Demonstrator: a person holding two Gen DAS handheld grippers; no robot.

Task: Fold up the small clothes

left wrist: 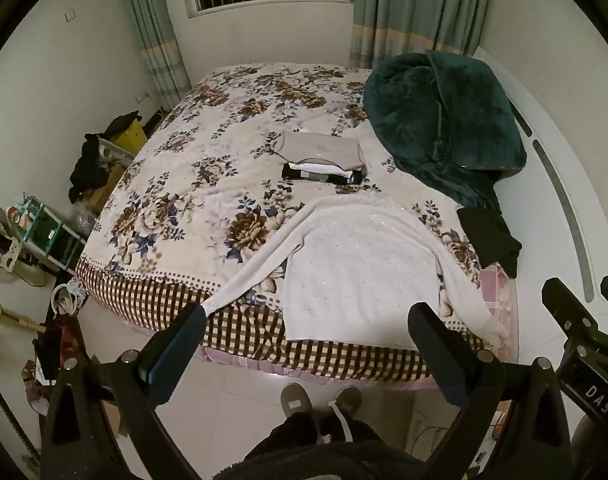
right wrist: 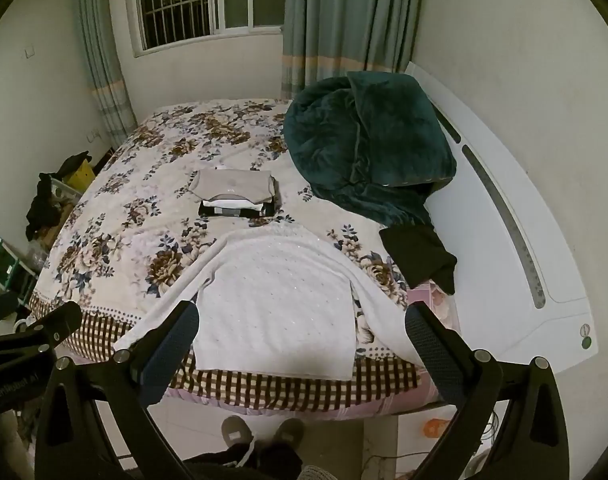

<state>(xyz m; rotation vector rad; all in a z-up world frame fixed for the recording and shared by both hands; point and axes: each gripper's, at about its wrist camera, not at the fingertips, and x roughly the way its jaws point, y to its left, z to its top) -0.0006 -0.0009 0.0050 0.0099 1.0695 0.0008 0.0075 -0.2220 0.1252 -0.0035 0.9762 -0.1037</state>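
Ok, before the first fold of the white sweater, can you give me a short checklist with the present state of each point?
1. Left tool open and empty: ok.
2. Right tool open and empty: ok.
3. Sweater spread flat on the bed, body smooth: ok.
4. Sleeves laid out beside the body: not ok, both run diagonally to the bed edge, cuffs at the checked border.
5. Hem fully on the bed: not ok, it hangs over the checked border.
6. Room for the folded piece: ok, bare bedspread lies left of the folded stack; the black garment and green blanket lie apart to the right.
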